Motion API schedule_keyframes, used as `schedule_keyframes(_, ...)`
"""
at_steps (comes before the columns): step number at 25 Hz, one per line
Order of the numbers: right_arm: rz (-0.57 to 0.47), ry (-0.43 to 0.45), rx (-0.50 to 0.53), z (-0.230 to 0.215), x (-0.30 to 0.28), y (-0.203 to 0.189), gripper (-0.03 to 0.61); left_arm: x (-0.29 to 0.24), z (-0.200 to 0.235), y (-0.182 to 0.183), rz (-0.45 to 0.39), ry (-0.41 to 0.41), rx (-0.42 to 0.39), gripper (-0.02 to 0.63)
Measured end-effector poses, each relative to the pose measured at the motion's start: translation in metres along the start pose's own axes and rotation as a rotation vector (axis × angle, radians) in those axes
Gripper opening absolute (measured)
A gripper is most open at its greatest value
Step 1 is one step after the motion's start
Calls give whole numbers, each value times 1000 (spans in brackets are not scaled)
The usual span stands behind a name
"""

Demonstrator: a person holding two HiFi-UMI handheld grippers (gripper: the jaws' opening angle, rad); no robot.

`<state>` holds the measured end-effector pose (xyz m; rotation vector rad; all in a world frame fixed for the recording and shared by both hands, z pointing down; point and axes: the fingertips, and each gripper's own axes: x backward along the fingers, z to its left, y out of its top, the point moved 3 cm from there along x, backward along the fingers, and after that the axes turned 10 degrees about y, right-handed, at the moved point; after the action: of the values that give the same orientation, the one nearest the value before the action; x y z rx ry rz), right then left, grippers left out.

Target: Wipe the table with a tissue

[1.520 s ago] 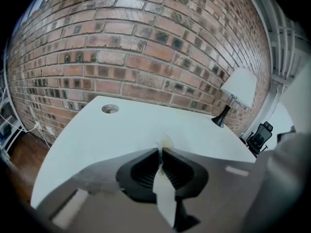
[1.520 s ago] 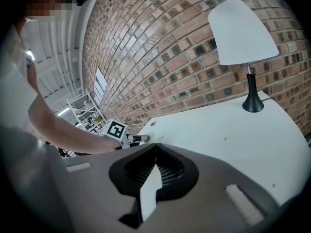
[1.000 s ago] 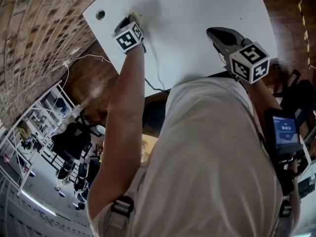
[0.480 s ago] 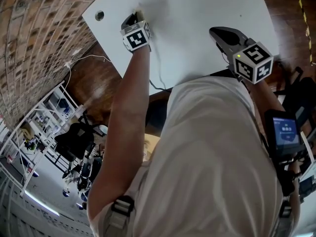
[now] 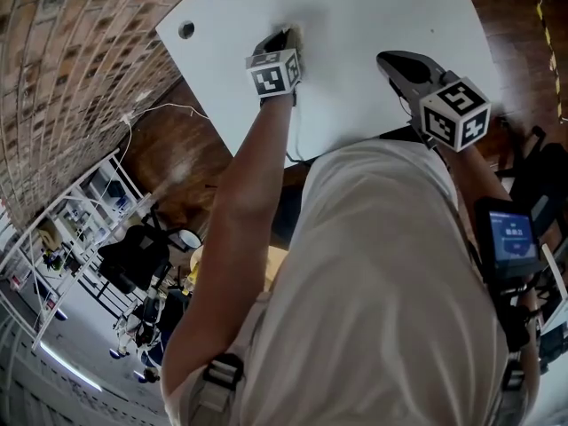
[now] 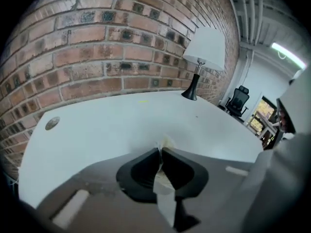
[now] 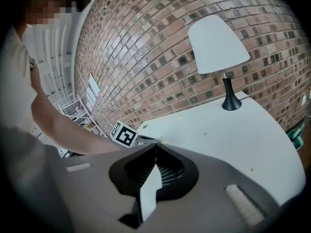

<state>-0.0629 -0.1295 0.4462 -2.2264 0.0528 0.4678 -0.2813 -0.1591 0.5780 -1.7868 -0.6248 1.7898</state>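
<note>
L claw (image 6: 161, 148) clamped on tissue (image 6: 166, 141), tissue touching white table (image 5: 382, 7); R claw (image 7: 155, 145) closed, empty, over table.

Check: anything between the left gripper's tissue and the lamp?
Left gripper view: only bare white table, plus a couple of tiny specks, between tissue and lamp.

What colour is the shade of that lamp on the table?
White shade, black stand; clearest in the right gripper view.
</note>
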Motion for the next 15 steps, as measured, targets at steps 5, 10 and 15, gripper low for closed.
schedule_keyframes(5, -10, -15, 5, 0, 7, -1, 8, 18, -14, -10, -38, -77, 33, 29)
schedule_keyframes(10, -10, -23, 5, 16, 13, -11, 8, 31, 60, -13, -77, 90, 201, 31)
schedule_keyframes(15, -14, -52, -9, 20, 28, -20, 8, 25, 125, -4, -87, 246, 284, 31)
